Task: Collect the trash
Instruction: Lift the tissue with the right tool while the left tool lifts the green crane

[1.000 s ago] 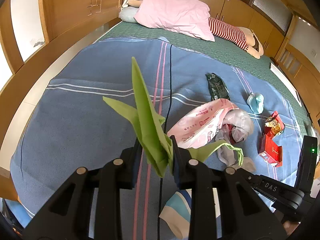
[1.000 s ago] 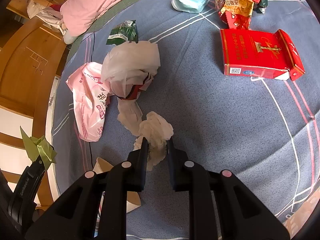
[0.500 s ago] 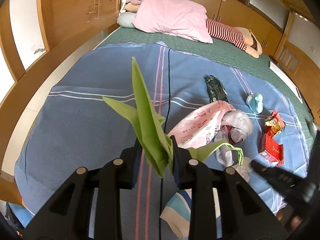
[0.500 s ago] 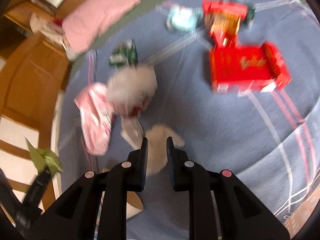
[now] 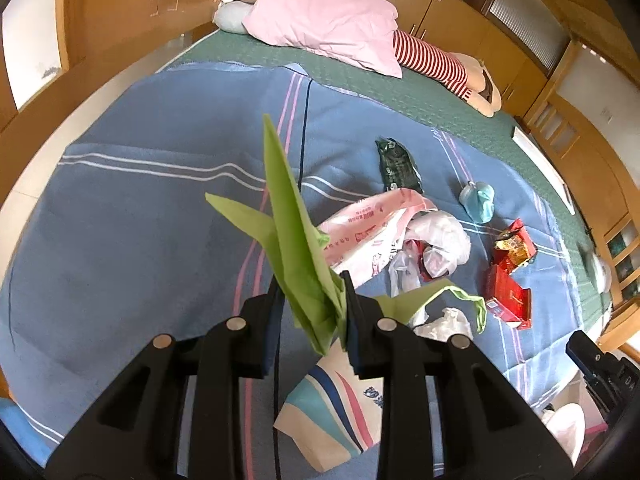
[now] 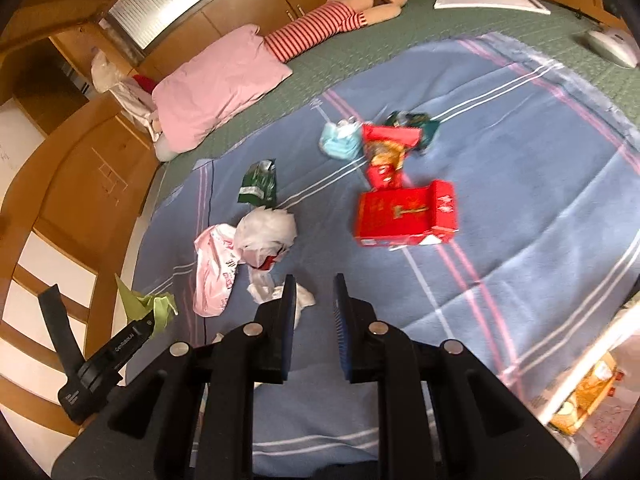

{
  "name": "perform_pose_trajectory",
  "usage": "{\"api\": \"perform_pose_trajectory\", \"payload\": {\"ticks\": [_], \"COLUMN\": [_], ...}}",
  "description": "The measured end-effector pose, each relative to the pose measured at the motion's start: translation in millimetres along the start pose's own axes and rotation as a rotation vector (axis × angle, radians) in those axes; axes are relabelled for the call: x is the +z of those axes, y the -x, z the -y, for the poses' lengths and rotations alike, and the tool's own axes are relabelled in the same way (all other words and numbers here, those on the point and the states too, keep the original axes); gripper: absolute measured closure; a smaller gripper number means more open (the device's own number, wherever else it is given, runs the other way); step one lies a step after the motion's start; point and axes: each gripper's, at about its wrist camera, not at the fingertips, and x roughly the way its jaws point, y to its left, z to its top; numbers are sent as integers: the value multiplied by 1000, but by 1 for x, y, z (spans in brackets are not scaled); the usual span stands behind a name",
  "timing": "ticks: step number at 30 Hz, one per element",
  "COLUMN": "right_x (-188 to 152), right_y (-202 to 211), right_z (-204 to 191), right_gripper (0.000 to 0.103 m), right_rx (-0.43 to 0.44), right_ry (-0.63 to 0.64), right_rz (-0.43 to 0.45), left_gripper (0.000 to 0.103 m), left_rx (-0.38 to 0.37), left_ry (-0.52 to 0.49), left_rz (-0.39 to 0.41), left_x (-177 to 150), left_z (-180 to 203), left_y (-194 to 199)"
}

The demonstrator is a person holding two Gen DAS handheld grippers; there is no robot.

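Note:
My left gripper [image 5: 312, 312] is shut on a green bag [image 5: 296, 248], which sticks up from the jaws; its handle loop hangs to the right. My right gripper [image 6: 315, 308] hovers above the blue blanket [image 6: 500, 208], jaws nearly together with nothing between them. A crumpled white tissue [image 6: 306, 300] lies on the blanket just beyond its left finger. Farther off lie a pink plastic bag [image 6: 212, 276], a white plastic bag [image 6: 266, 228], a red box [image 6: 404, 216], a red snack packet [image 6: 384, 156], a blue mask [image 6: 338, 142] and a green wrapper [image 6: 260, 184].
A striped paper carton [image 5: 328, 408] lies under the left gripper. A black cable [image 5: 302, 140] runs along the blanket. A pink pillow [image 5: 320, 12] and a striped plush toy [image 5: 436, 60] lie at the bed's far end. Wooden cabinets surround the bed.
My right gripper has risen and pulled back from the tissue, which stays on the blanket. The left gripper has kept still with the green bag.

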Motion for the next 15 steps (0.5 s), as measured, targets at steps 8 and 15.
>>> {"api": "perform_pose_trajectory", "payload": {"ticks": [8,15], "right_x": [-9,-19], "right_y": [-70,-155], "right_z": [-36,-59], "right_gripper": [35,72], "right_rx": [-71,-118], "right_ry": [147,181], "right_rz": [-196,-408], "left_gripper": [75,75], "left_rx": [1,-4], "left_ry": [25,26], "left_rz": [-6,-5], "left_x": [0,1], "left_z": [-5,-6], "left_y": [-1,-2]}}
